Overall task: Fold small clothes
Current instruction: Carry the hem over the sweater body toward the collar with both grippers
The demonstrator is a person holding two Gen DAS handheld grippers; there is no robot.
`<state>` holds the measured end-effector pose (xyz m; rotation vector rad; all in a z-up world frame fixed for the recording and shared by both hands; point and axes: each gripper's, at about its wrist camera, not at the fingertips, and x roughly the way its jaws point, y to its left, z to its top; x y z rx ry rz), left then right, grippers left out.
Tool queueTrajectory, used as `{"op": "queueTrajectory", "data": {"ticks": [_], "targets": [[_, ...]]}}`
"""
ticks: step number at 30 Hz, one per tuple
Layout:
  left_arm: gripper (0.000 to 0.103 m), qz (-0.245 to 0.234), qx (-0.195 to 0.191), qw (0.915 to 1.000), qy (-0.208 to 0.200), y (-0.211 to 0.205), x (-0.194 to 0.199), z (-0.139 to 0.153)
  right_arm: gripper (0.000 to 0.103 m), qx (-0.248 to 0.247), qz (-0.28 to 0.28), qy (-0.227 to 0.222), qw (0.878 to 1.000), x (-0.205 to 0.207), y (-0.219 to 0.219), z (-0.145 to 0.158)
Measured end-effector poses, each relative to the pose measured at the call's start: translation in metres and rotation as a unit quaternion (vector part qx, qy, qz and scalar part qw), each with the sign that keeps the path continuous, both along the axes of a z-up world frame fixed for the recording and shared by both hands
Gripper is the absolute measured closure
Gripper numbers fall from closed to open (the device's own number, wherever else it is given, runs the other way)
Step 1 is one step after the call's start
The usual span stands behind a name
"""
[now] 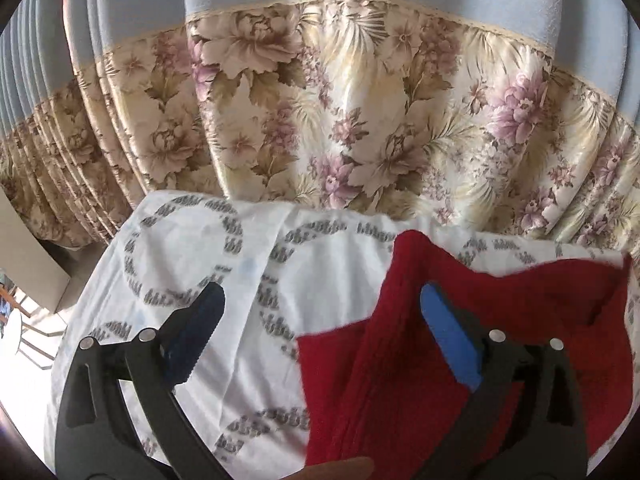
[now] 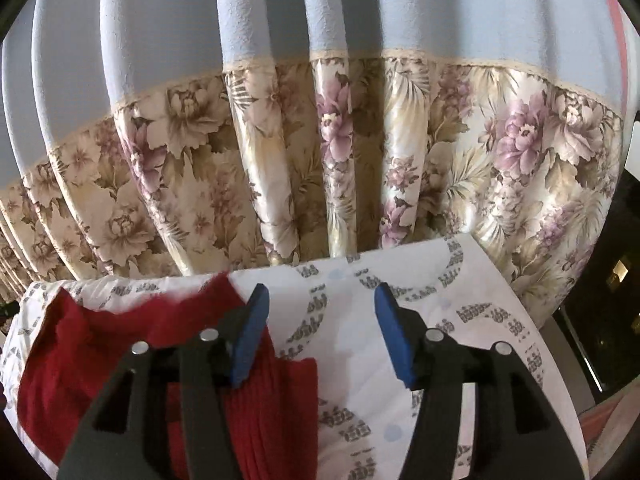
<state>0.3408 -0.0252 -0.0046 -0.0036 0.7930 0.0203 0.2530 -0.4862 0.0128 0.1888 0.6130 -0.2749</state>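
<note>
A small red knitted garment (image 1: pixel 500 312) lies partly folded on a white sheet printed with grey rings (image 1: pixel 192 240). In the left wrist view it fills the right half; my left gripper (image 1: pixel 320 300) stands wide open above its left edge, the right blue pad over the red cloth, the left pad over the sheet, nothing pressed between them. In the right wrist view the red garment (image 2: pixel 100 344) lies at the left. My right gripper (image 2: pixel 318 300) is open over the white sheet (image 2: pixel 460 292), its left pad above the garment's right edge, nothing held.
A floral curtain with a pale blue upper part (image 1: pixel 360 120) hangs right behind the table's far edge. A beige panel and chairs (image 1: pixel 24 280) show at the far left. The floral curtain (image 2: pixel 360 160) fills the back; a dark window (image 2: pixel 608 300) lies at the right.
</note>
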Motion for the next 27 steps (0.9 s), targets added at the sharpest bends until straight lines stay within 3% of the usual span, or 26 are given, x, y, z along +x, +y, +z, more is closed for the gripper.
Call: {"op": "queueTrajectory", "data": {"ticks": [9, 13, 17, 20, 21, 22, 23, 25, 27], "targets": [[0.006, -0.052, 0.007, 0.9985, 0.013, -0.028, -0.01, -0.019, 0.047, -0.011, 0.094, 0.052, 0.994, 0.012, 0.039, -0.03], [0.011, -0.077, 0.027, 0.9963, 0.027, -0.049, 0.005, -0.026, 0.047, -0.016, 0.109, 0.075, 0.991, 0.037, 0.052, -0.039], [0.016, -0.1, 0.051, 0.9914, 0.066, -0.068, 0.033, -0.044, 0.048, -0.013, 0.129, 0.122, 0.984, 0.069, 0.06, -0.054], [0.033, -0.106, 0.074, 0.9872, 0.094, -0.074, 0.047, -0.062, 0.048, -0.028, 0.141, 0.161, 0.976, 0.088, 0.071, -0.07], [0.047, -0.11, 0.073, 0.9859, 0.103, -0.075, 0.05, -0.068, 0.05, -0.029, 0.146, 0.167, 0.975, 0.089, 0.073, -0.073], [0.059, -0.117, 0.068, 0.9846, 0.111, -0.075, 0.05, -0.073, 0.069, -0.027, 0.154, 0.174, 0.972, 0.092, 0.075, -0.077], [0.061, -0.123, 0.063, 0.9844, 0.109, -0.075, 0.05, -0.075, 0.084, -0.022, 0.159, 0.178, 0.971, 0.093, 0.076, -0.08], [0.084, -0.126, 0.06, 0.9854, 0.097, -0.074, 0.046, -0.073, 0.089, -0.024, 0.149, 0.158, 0.976, 0.089, 0.074, -0.075], [0.094, -0.115, 0.058, 0.9885, 0.08, -0.068, 0.041, -0.067, 0.09, -0.029, 0.126, 0.128, 0.983, 0.082, 0.068, -0.066]]}}
